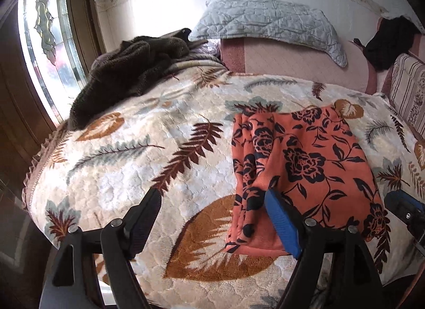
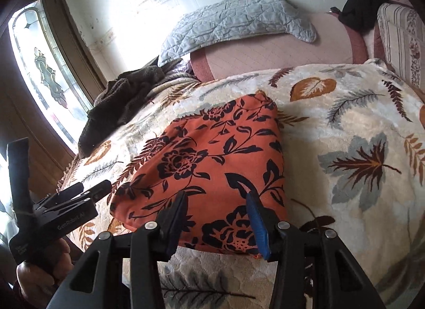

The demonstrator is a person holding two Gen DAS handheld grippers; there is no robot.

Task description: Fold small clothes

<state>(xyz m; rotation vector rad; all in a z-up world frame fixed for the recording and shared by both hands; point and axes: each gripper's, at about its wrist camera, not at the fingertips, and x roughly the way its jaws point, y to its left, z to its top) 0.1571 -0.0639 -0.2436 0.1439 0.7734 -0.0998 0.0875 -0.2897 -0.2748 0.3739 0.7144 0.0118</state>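
Left wrist view: the left gripper [image 1: 212, 218] has its two jaws spread wide with nothing between them, one black finger at about 7 o'clock and one blue-padded finger at about 5 o'clock, both held above the bed. The blue finger overlaps the near edge of one folded cloth [image 1: 305, 165], orange with a dark navy rose-and-leaf print, which lies flat on the blanket [image 1: 127, 171] from the centre out toward 3 o'clock; layered folds show along its left side. At 4 o'clock, the tip of the right gripper [image 1: 405, 209] shows at the frame edge. In the right wrist view the right gripper [image 2: 215, 221] also stands with jaws apart, pinching nothing, above the near edge of the cloth [image 2: 212, 155], a neat rectangle. The left gripper [image 2: 77, 194] sits at 8 o'clock, a hand [image 2: 42, 274] on its handle. Farther out: one dark brown garment [image 1: 127, 70] at 10 o'clock, one grey quilted pillow [image 1: 268, 22] at 12, one black garment [image 1: 387, 41] at 2, one striped cushion [image 1: 409, 86].
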